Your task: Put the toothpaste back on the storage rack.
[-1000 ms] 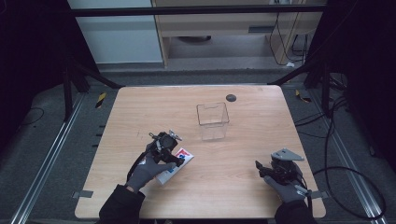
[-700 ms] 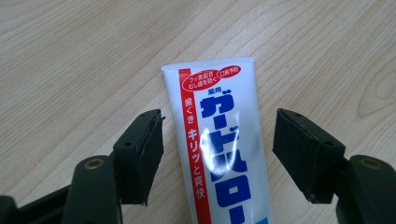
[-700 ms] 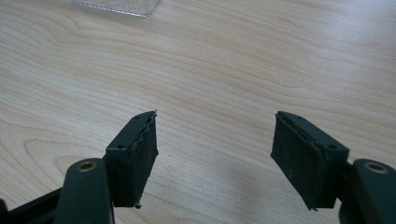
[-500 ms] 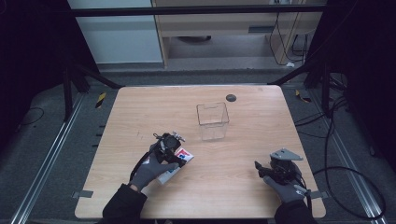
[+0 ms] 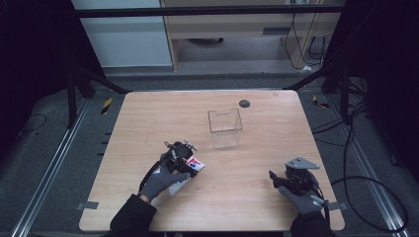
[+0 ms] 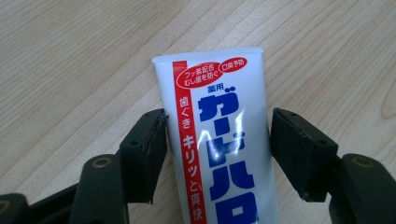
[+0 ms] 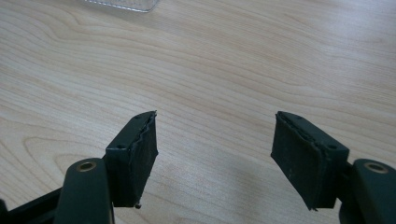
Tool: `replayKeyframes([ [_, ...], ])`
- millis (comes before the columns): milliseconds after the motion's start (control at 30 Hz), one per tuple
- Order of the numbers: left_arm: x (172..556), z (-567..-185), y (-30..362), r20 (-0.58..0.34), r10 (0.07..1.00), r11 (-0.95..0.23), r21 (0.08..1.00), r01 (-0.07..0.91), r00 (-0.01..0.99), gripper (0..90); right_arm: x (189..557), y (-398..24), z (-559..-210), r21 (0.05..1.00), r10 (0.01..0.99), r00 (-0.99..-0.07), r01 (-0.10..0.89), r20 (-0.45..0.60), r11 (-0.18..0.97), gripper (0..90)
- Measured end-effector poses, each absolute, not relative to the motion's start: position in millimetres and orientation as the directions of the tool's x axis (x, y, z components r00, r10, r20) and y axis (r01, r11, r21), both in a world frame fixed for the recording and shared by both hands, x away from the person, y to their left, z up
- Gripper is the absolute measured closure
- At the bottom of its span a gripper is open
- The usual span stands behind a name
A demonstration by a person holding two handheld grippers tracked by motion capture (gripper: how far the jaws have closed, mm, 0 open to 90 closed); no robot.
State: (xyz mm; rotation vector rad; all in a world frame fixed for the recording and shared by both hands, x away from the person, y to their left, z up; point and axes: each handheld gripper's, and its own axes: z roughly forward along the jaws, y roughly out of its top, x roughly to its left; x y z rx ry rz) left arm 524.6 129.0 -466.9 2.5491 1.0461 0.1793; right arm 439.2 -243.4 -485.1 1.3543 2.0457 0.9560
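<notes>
White toothpaste tube point(image 6: 219, 140), one, sits between the left hand-held gripper's point(image 6: 217, 140) spread jaws; right hand-held gripper point(image 7: 215, 154) gapes empty.

Grey gloves point(image 5: 163, 180), black sleeves point(image 5: 131, 217), black grippers point(image 5: 182, 152).

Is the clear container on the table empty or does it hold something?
Empty. In the high view the clear container stands upright and open-topped, and only the wooden table shows through its walls; the toothpaste tube lies outside it.
</notes>
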Motion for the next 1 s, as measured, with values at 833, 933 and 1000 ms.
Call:
replayKeyframes([
  [833,512.2,-452.6,134.0,-0.060,0.690,-0.652,0.381,0.655,0.722,69.5,438.2,-245.6,-484.3,0.783,0.927,-0.373,0.569,-0.028,0.253,30.8],
  [933,510.6,-451.6,135.6,-0.057,0.687,-0.655,0.383,0.652,0.724,71.2,437.8,-245.4,-484.2,0.782,0.928,-0.372,0.571,-0.025,0.251,30.8],
  [1000,508.8,-450.6,137.1,-0.054,0.686,-0.656,0.385,0.649,0.726,71.7,437.9,-245.8,-484.1,0.783,0.927,-0.374,0.568,-0.027,0.252,30.8],
])
